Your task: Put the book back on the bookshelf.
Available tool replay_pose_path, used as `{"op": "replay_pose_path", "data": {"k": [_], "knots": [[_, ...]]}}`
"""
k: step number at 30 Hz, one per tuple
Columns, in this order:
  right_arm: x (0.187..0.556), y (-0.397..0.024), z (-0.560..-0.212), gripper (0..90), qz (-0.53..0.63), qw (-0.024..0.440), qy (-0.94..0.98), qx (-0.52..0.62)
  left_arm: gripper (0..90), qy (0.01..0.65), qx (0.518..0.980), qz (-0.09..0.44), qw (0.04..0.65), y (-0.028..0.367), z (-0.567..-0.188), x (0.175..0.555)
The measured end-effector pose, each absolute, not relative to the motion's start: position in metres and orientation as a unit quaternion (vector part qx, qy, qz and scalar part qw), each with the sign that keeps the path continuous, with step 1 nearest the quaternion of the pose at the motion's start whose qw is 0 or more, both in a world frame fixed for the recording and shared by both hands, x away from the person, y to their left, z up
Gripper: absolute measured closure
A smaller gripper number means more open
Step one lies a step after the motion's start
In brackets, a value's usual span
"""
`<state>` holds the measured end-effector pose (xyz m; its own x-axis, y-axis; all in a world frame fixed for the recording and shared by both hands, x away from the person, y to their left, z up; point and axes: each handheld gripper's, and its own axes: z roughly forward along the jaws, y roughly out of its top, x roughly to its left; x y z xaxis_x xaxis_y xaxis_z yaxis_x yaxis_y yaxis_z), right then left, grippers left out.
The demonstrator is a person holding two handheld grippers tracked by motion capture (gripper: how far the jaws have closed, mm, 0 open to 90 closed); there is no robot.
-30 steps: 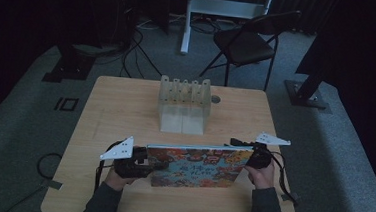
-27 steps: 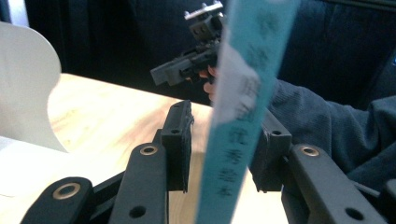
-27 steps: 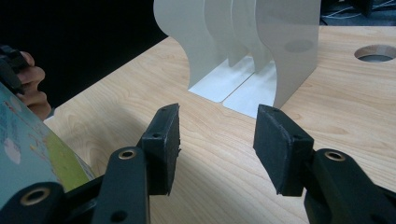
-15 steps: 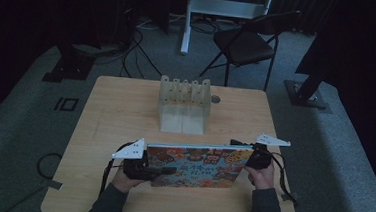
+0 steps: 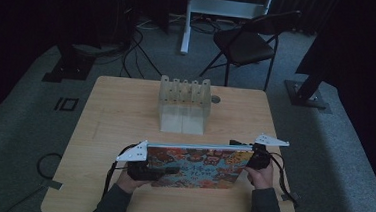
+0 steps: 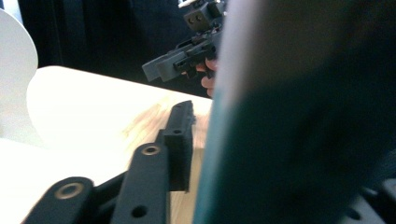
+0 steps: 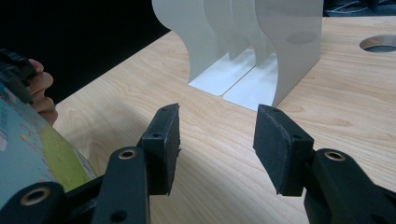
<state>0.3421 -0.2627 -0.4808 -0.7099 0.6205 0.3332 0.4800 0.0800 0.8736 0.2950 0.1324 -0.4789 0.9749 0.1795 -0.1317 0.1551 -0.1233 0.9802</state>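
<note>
Book (image 5: pixel 197 166): large, flat, bright patterned cover. Stands tilted on its long lower edge on the near half of the table (image 5: pixel 120 111), between the two grippers and well short of the rack (image 5: pixel 184 103). In the left gripper view its cover (image 6: pixel 299 140) is a blurred mass close beside the jaw.

Left gripper (image 5: pixel 144 170): at the book's left end, low, near the bottom corner. Jaws have just been closing with the book's edge between them; one jaw lies along the cover, the other is hidden behind it, so a firm grip cannot be confirmed.

Right gripper (image 5: pixel 258 158): at the book's right end, near the top corner. Its own view has the jaws (image 7: pixel 215 135) standing moderately apart with bare table between them; the book (image 7: pixel 37 149) sits off to one side, outside the jaws. It looks to steady the book with its body rather than pinch it.

Rack: pale, upright dividers with slots between them, at the table's middle, far side. A round hole (image 5: pixel 215 99) lies just beside it.

Handling note, as judgement: likely step is securing the book for filing in the rack. Seat the left jaws well onto the cover before lifting; take a true pinch at the right end too. Keep the book upright and level, line its lower edge with one slot, then lower without knocking the dividers.
</note>
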Motion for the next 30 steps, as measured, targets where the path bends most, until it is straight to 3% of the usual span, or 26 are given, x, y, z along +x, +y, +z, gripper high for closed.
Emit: {"op": "replay_pose_path", "data": {"k": [16, 30], "knots": [[0.345, -0.279, -0.501, 49.9, 0.547, 0.08, 0.727, 0.408, 72.6, 0.107, 0.737, 0.012, 0.667, 0.132, -0.483, 0.293], [0.348, -0.276, -0.52, 44.0, 0.464, 0.151, 0.758, 0.433, 80.4, 0.099, 0.736, 0.03, 0.67, 0.127, -0.485, 0.287]]}}
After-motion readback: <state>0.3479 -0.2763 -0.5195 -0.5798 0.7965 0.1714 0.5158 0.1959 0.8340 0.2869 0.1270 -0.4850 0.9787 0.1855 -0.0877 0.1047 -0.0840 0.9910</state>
